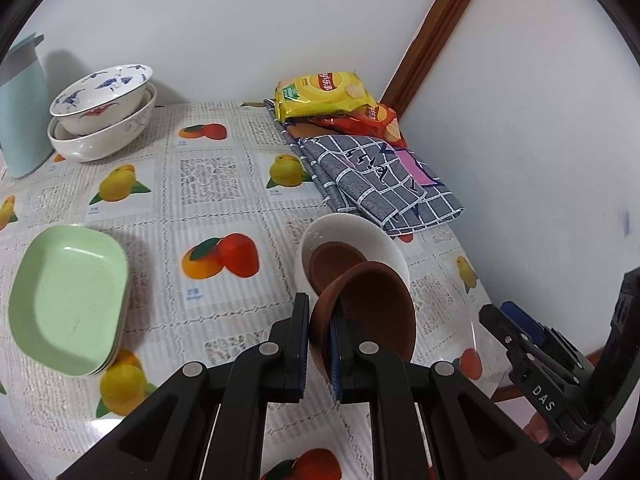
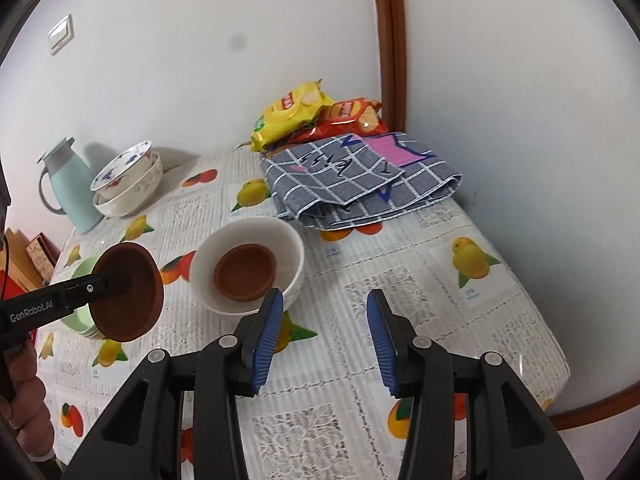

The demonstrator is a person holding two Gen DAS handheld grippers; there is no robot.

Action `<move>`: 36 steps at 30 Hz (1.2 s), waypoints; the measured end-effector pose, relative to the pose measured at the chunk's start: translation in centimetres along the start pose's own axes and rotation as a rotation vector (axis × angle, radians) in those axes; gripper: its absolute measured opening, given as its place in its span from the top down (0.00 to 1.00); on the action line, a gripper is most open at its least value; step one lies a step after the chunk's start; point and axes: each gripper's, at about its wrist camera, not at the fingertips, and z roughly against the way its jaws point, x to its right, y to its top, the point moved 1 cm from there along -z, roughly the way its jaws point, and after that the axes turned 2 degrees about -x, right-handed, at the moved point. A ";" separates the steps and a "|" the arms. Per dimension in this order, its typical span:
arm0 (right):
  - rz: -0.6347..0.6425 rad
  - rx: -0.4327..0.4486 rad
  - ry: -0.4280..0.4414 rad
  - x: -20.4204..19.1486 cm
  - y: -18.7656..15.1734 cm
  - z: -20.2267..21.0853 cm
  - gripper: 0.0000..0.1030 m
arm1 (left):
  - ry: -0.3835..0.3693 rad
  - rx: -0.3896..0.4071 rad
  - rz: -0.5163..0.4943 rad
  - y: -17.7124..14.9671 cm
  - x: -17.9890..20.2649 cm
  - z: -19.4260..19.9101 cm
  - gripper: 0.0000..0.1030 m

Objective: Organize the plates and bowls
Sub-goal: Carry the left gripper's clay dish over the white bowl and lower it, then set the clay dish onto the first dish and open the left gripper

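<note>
- Left: my left gripper [image 1: 320, 332] pinches the rim of a brown bowl [image 1: 372, 308], lifted and tilted beside the white bowl [image 2: 248, 236].
- Inside the white bowl sits a second brown bowl [image 2: 245, 272], partly hidden in the left view.
- Right: my right gripper [image 2: 325, 332] hangs wide, empty.
- Green plates [image 1: 68, 296] are stacked; their count is unclear.

A table [image 2: 460, 288] with a fruit-printed lace-pattern tablecloth [image 1: 216, 184] stands in the corner of plain white walls [image 2: 200, 40]. A brown wooden trim [image 2: 390, 40] runs up the corner. A light switch [image 2: 61, 34] sits on the left wall.
</note>
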 end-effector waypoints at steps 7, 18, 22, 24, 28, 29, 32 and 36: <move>0.057 0.008 -0.075 -0.2 0.5 -0.8 0.53 | 0.001 -0.028 -0.002 1.5 0.6 -2.6 0.91; 0.012 -0.053 -0.046 0.7 0.6 -3.3 0.52 | 0.019 -0.067 -0.031 3.2 1.9 -6.7 0.91; 0.002 -0.063 -0.049 1.2 0.2 -3.6 0.52 | 0.026 -0.081 -0.029 3.6 1.9 -7.9 0.91; 0.001 -0.067 -0.046 1.4 0.1 -3.6 0.52 | 0.025 -0.089 -0.034 3.6 2.1 -8.5 0.91; 0.009 -0.077 -0.044 1.4 -0.1 -3.8 0.52 | 0.043 -0.097 -0.034 3.8 2.1 -9.6 0.91; 0.013 -0.078 -0.044 1.4 -0.2 -3.9 0.52 | 0.045 -0.102 -0.030 3.8 2.0 -10.0 0.91; 0.017 -0.080 -0.053 1.5 -0.4 -4.0 0.52 | 0.047 -0.112 -0.027 3.9 1.7 -10.7 0.91; 0.016 -0.080 -0.056 1.7 -0.3 -4.1 0.52 | 0.044 -0.123 -0.029 3.9 1.7 -11.4 0.91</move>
